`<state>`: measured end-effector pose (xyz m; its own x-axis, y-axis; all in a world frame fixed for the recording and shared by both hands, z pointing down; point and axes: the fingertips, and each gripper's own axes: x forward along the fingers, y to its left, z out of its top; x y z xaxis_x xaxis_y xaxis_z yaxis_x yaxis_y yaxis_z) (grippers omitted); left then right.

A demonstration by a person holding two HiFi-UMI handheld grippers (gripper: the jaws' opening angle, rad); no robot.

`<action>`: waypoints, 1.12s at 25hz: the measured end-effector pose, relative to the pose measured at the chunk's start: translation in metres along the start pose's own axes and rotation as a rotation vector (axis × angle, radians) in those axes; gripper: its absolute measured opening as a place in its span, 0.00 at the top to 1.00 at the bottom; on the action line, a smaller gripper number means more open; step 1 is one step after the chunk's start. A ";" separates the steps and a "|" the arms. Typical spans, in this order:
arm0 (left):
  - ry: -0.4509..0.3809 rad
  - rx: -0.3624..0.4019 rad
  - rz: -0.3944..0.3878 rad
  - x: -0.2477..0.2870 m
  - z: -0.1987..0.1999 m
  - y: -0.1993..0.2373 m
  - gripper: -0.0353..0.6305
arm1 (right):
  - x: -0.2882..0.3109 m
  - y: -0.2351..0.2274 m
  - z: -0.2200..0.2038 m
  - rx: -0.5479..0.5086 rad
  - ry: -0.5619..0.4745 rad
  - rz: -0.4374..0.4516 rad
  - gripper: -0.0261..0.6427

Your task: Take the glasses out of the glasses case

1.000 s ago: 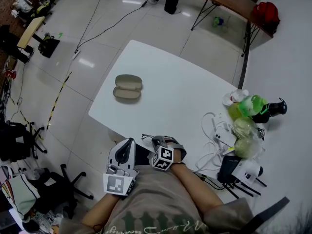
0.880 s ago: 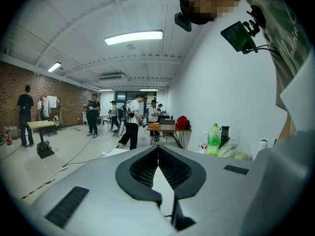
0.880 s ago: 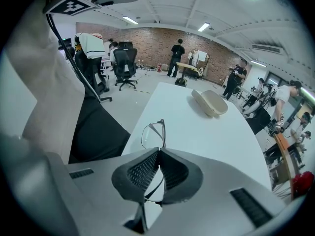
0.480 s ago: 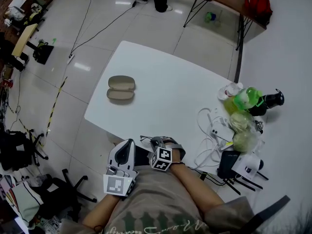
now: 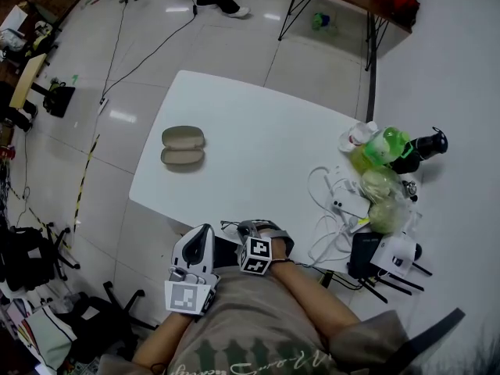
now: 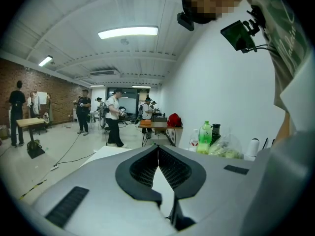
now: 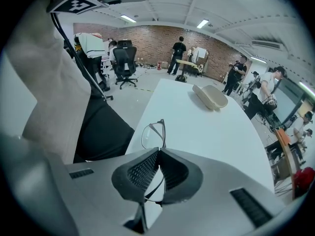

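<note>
White table (image 5: 266, 131) stands on a pale tiled floor (image 5: 156, 45), seen from above. At the table's near edge the two grippers are held side by side. The left gripper's (image 6: 157, 149) jaws are pressed together with nothing between them. The right gripper's (image 7: 158, 153) jaws are closed on the thin frame of the glasses (image 7: 153, 133), and one lens is seen past the tips, over the table's near edge. The case (image 5: 183, 147) lies open toward the table's far left, well apart from the glasses. Bottles (image 5: 383, 148) and cables (image 5: 323, 198) are crowded along the table's right side.
</note>
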<state>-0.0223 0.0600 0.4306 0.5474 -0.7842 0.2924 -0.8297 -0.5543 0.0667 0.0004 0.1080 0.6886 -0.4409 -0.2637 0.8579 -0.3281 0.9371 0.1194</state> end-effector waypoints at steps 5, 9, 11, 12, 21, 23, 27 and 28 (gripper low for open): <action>0.004 0.001 -0.020 0.003 -0.001 -0.004 0.94 | 0.000 0.005 -0.002 -0.005 0.011 0.001 0.93; 0.009 -0.001 -0.038 0.006 -0.001 -0.008 0.94 | -0.003 0.006 -0.007 0.016 0.018 -0.008 0.93; 0.015 -0.004 -0.057 0.009 -0.002 -0.013 0.94 | -0.005 0.005 -0.010 0.029 0.021 -0.012 0.93; 0.018 -0.004 -0.069 0.010 -0.003 -0.016 0.94 | -0.006 0.005 -0.012 0.038 0.020 -0.013 0.93; 0.042 0.003 -0.135 0.021 -0.009 -0.036 0.94 | -0.016 0.005 -0.024 0.051 0.013 -0.037 0.93; 0.042 0.007 -0.145 0.023 -0.008 -0.040 0.94 | -0.018 0.006 -0.027 0.036 0.022 -0.042 0.93; 0.041 0.009 -0.143 0.024 -0.007 -0.040 0.94 | -0.021 0.014 -0.035 0.034 0.037 -0.032 0.93; 0.040 0.009 -0.141 0.024 -0.007 -0.039 0.94 | -0.021 0.016 -0.037 0.039 0.038 -0.029 0.93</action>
<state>0.0224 0.0649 0.4419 0.6533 -0.6867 0.3188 -0.7438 -0.6607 0.1009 0.0356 0.1370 0.6907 -0.3988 -0.2814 0.8728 -0.3728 0.9193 0.1260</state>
